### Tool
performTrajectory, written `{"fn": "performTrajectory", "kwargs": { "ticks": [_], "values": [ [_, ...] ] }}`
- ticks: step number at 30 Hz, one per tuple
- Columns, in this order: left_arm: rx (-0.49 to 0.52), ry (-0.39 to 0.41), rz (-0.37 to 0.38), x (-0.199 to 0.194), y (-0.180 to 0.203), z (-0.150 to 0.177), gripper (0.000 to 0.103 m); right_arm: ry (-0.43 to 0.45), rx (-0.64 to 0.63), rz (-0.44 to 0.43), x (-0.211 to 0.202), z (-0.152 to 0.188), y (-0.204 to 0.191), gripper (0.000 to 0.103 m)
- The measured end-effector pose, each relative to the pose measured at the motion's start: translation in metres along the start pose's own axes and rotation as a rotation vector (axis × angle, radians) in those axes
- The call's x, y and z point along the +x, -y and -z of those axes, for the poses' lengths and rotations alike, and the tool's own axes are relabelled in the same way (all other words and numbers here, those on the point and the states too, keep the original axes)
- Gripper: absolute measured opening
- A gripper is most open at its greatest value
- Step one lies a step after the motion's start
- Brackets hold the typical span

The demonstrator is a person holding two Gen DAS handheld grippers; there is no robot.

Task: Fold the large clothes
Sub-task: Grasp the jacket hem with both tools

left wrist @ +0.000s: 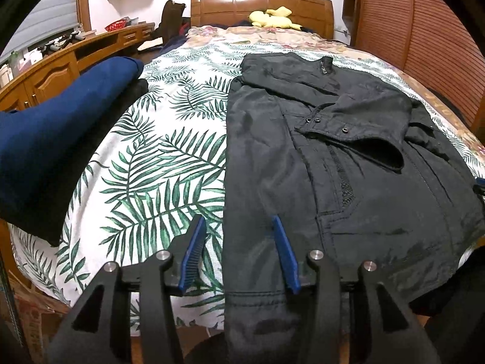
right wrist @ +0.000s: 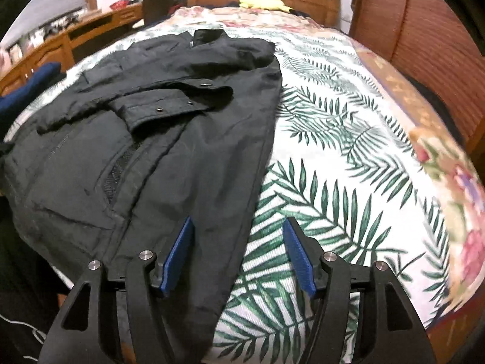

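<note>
A black jacket (left wrist: 333, 151) lies flat on the leaf-print bedspread (left wrist: 157, 157), collar toward the headboard, both sleeves folded across its chest. My left gripper (left wrist: 239, 227) is open and empty, above the jacket's lower left edge. In the right wrist view the jacket (right wrist: 157, 139) lies left of centre on the bedspread (right wrist: 348, 182). My right gripper (right wrist: 239, 227) is open and empty, above the jacket's lower right edge.
A folded blue garment (left wrist: 60, 127) lies on the bed's left side, on top of something dark. A yellow plush toy (left wrist: 272, 18) sits by the wooden headboard (left wrist: 260, 6). A wooden desk (left wrist: 75, 57) stands left, a slatted wardrobe (left wrist: 424, 30) right.
</note>
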State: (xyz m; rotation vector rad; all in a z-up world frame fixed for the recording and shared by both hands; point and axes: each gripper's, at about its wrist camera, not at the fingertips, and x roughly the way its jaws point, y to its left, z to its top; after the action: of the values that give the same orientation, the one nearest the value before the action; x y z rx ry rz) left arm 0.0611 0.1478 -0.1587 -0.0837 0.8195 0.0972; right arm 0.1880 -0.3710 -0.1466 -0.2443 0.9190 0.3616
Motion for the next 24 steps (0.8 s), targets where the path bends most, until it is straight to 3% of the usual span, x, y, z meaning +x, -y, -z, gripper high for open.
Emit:
{"fn": "performTrajectory", "kwargs": {
  "ticks": [4, 7, 10, 17, 24],
  "values": [
    [-0.004, -0.014, 0.027, -0.005, -0.001, 0.002, 0.046, -0.006, -0.01, -0.057, -0.001, 0.004, -0.008, 0.062],
    [-0.004, -0.02, 0.058, -0.01, -0.002, 0.006, 0.046, -0.003, -0.039, -0.12, -0.003, 0.007, -0.02, 0.053],
    [0.0, -0.021, 0.088, -0.014, -0.002, 0.012, 0.046, 0.017, 0.014, -0.215, -0.01, 0.007, -0.023, 0.051],
    [-0.015, -0.024, 0.119, -0.017, -0.007, 0.019, 0.046, 0.003, -0.054, -0.093, -0.01, 0.016, -0.034, 0.05],
    [-0.008, -0.015, 0.115, -0.017, -0.006, 0.021, 0.046, -0.004, -0.062, -0.059, -0.013, 0.025, -0.032, 0.05]
  ]
}}
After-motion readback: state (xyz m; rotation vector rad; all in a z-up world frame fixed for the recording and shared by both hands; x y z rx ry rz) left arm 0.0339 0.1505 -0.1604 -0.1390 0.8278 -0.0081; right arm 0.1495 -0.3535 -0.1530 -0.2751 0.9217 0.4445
